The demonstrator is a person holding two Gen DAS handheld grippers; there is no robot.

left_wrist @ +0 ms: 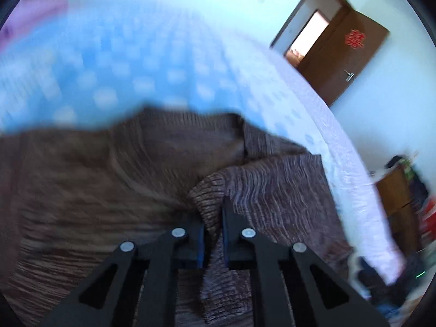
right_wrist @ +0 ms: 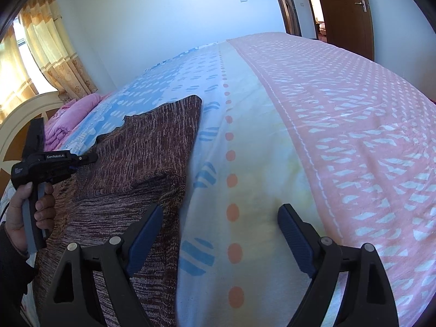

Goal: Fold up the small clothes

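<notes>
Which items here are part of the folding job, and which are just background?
In the job: brown knit garment; left gripper, shut on a fold of it; right gripper, open.
Background: patterned bedsheet; pink bedding; curtain; door.

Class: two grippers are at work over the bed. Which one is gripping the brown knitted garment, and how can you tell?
The left gripper: its jaws are pinched shut on a fold of the brown knitted garment. The right gripper is wide open over the patterned bedsheet, holding nothing.
</notes>
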